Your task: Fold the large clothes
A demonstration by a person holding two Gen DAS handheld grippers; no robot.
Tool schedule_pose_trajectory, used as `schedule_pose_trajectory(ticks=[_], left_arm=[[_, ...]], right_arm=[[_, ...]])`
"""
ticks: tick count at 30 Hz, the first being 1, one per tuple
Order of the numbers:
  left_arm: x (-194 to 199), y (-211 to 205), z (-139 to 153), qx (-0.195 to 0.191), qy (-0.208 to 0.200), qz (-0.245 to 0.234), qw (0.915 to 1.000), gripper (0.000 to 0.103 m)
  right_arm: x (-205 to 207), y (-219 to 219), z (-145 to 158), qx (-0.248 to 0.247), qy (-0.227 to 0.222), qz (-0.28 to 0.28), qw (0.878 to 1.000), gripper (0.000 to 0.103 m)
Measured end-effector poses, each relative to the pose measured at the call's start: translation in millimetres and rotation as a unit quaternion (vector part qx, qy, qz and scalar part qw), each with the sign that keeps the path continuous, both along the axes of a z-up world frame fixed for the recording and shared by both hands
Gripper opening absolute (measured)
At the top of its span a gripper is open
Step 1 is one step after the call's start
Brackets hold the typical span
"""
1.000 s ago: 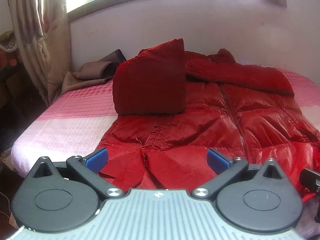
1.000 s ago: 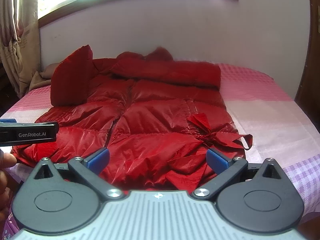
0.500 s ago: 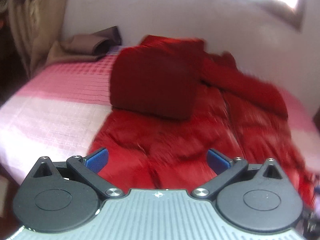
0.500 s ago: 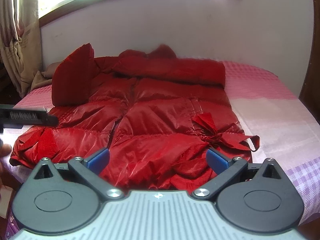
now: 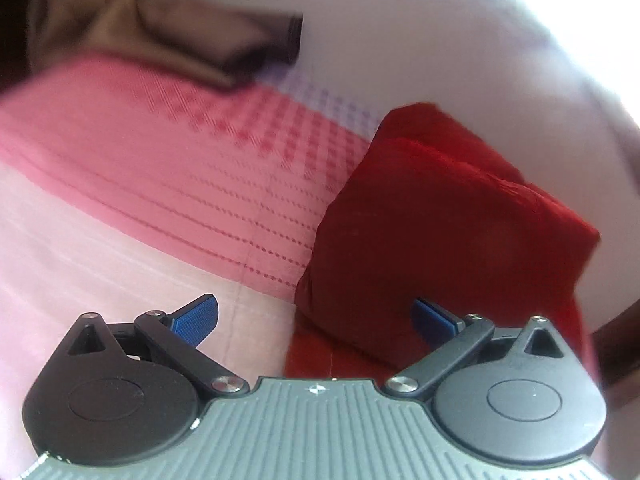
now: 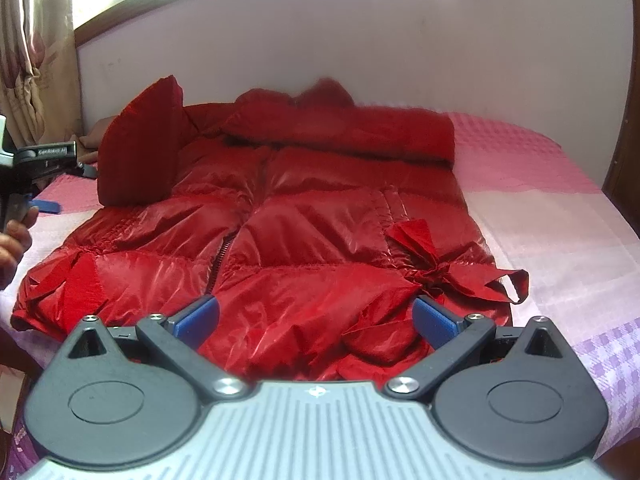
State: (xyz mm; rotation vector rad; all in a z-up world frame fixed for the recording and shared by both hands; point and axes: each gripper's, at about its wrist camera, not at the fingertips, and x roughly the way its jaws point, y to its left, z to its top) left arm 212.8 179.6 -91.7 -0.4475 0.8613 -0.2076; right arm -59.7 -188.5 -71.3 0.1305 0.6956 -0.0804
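The left gripper [image 5: 314, 322] has swung away from the coat's hem and up along the bed's edge, and now it faces the sleeve [image 5: 436, 240] that stands folded up like a dark red block. Its blue pads [image 5: 196, 320] are spread wide with nothing between them; the right-hand pad sits right in front of that sleeve, the other over pale pink bedspread [image 5: 140, 184]. Beyond the sleeve, brown cloth [image 5: 192, 40] lies bunched near the wall. The view is blurred.

Over at the hem, the right gripper [image 6: 316, 318] hovers just above the red puffer coat [image 6: 304, 220], fingers fully apart, gripping nothing. The coat lies front-up across the bedspread [image 6: 560, 232], zipper [image 6: 218, 260] running up from the gripper, a belt bow [image 6: 448, 268] to the zipper's right, the other sleeve [image 6: 344, 128] folded across the chest.
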Motion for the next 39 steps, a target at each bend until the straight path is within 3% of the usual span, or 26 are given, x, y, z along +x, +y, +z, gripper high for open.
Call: schedule_pose_trajectory(ticks=[1,3,5,6,7,10,15,20,23,26,27,28,30,32,35,37,39], left_arm=[[8,0,-7,-0.004,0.016,0.004,0.9999,0.101],[11,-4,-10,0.004,0.003,0.008,1.0000,0.099],[14,-11,-7,0.008,-0.015,-0.012,0.9998,0.062],[16,-12,-6,0.005,-0.011,-0.020,0.9997,0.024],[16,-15,-2,0.014,-0.006,-0.012,0.9998,0.017],[4,-14,17,0.054,-0.039,0.030,0.9973,0.009],[-32,27,60,0.074,-0.082,0.120,0.9866,0.008],[-57,91,90,0.140,-0.093,0.251,0.9532,0.008],[-62,119,94,0.204,-0.077,0.310,0.9254,0.008],[-71,136,92,0.209,-0.073,0.344,0.9123,0.015],[-76,137,93,0.207,-0.073,0.349,0.9112,0.029],[-80,135,93,0.200,-0.076,0.349,0.9123,0.047],[-85,125,93,0.188,-0.082,0.346,0.9155,0.073],[-96,99,90,0.177,-0.098,0.323,0.9245,0.078],[-98,49,76,0.176,-0.108,0.245,0.9474,0.088],[-105,19,68,0.141,-0.108,0.189,0.9657,0.095],[-107,-7,57,0.115,-0.113,0.144,0.9764,0.098]], right_arm=[[1,0,-1,-0.001,0.003,-0.001,1.000,0.103],[4,0,-3,-0.002,0.008,-0.003,1.000,0.103],[5,0,-3,-0.006,0.011,-0.003,1.000,0.103],[5,1,-3,-0.008,0.012,-0.003,1.000,0.103],[5,1,-3,-0.010,0.013,-0.004,1.000,0.103],[7,1,-3,-0.012,0.013,-0.004,1.000,0.103],[6,-1,3,-0.016,0.003,-0.005,1.000,0.103],[10,-11,11,-0.016,-0.007,-0.012,1.000,0.103],[16,-15,19,-0.013,-0.020,-0.011,1.000,0.103],[28,-16,32,-0.012,-0.035,0.002,0.999,0.103],[33,-15,36,-0.012,-0.041,0.007,0.999,0.103],[40,-14,40,-0.012,-0.047,0.014,0.999,0.103],[58,-12,49,-0.021,-0.061,0.029,0.998,0.103],[82,-6,55,-0.038,-0.081,0.050,0.995,0.103],[129,7,54,-0.070,-0.098,0.078,0.990,0.103],[163,17,46,-0.087,-0.098,0.089,0.987,0.103],[200,30,31,-0.115,-0.089,0.088,0.985,0.103]])
